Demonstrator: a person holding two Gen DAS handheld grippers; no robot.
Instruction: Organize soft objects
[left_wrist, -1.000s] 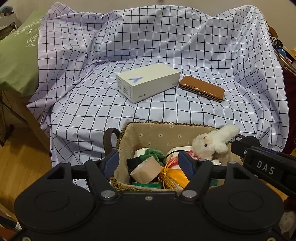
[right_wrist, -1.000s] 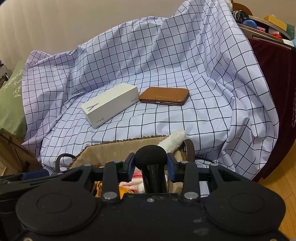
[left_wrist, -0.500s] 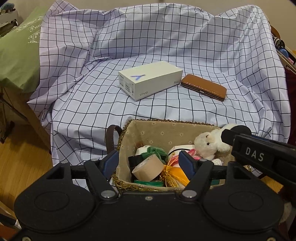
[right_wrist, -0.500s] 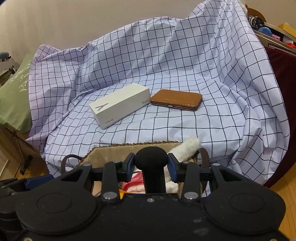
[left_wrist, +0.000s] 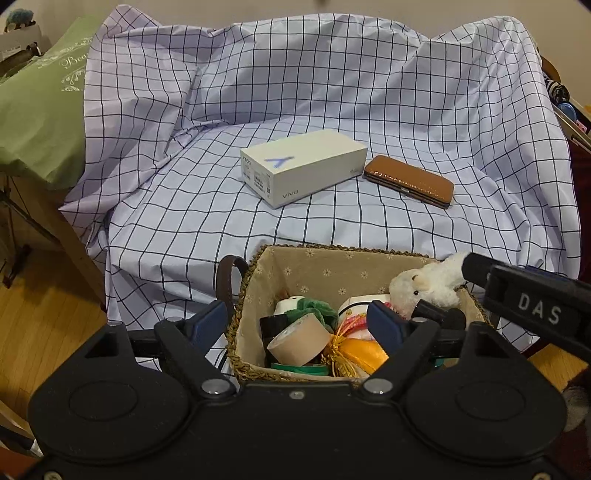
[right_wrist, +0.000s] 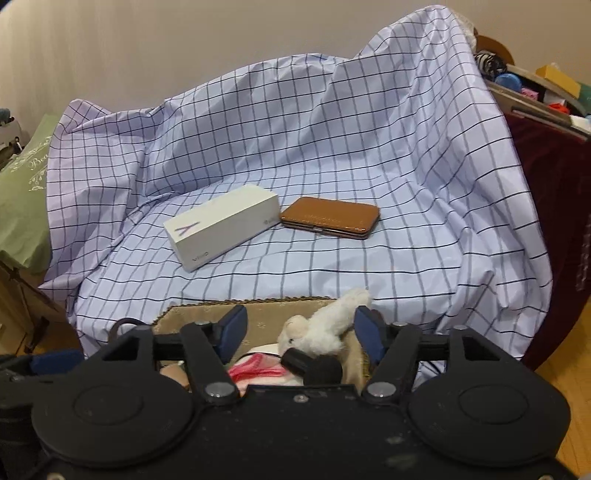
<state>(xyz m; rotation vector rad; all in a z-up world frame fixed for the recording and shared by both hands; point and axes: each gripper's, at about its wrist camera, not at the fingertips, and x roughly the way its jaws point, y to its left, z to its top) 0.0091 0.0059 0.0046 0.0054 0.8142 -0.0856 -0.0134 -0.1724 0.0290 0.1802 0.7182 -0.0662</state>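
Observation:
A woven basket (left_wrist: 325, 258) with a beige lining stands on the checked sheet's front edge. It holds a white plush rabbit (left_wrist: 424, 286) (right_wrist: 325, 328), a beige tape roll (left_wrist: 299, 338), a green scrunchie (left_wrist: 314, 308) and an orange tasselled piece (left_wrist: 362, 350). A black foam-tipped microphone (right_wrist: 314, 365) (left_wrist: 439, 314) lies tilted in the basket beside the rabbit. My right gripper (right_wrist: 301, 328) hovers just over it, jaws opening, pads clear of it. My left gripper (left_wrist: 295, 325) hangs over the basket's near left side, jaws also opening, with nothing gripped.
A white phone box (left_wrist: 303, 166) and a brown leather case (left_wrist: 408, 181) lie on the checked sheet (left_wrist: 369, 92) behind the basket. A green cushion (left_wrist: 37, 118) sits at the left. A cluttered shelf (right_wrist: 535, 88) over a dark red cloth stands at the right. Wooden floor shows on both sides.
The right gripper was shut on the black microphone, which stood upright. It has opened and the microphone now lies tipped in the basket. The left jaws have spread wider.

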